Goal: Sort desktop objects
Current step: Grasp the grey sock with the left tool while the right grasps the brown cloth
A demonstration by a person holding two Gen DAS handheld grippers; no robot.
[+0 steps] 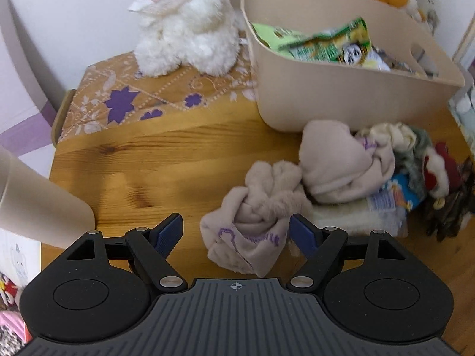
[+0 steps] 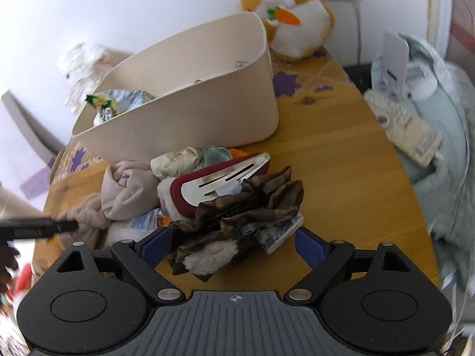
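Observation:
My left gripper (image 1: 236, 233) is open around a rolled beige sock (image 1: 252, 231) with purple writing; its right pad (image 1: 302, 234) is close to the sock, apart from the left pad. A second beige sock bundle (image 1: 341, 160) lies behind it. My right gripper (image 2: 234, 244) is open over a brown plaid hair bow with a fuzzy patch (image 2: 234, 225). A large dark-red and silver hair clip (image 2: 219, 181) lies on the pile behind it. A beige bin (image 1: 341, 95) holding green snack packets (image 1: 329, 44) stands at the back; it also shows in the right wrist view (image 2: 193, 115).
A white plush rabbit (image 1: 187, 26) and an orange plush (image 2: 291, 17) sit at the back of the wooden table (image 1: 154, 160). A second beige bin (image 1: 38, 207) stands at the left edge. Pale green bedding (image 2: 439, 136) lies to the right. The left gripper's finger (image 2: 38, 227) reaches in from the left.

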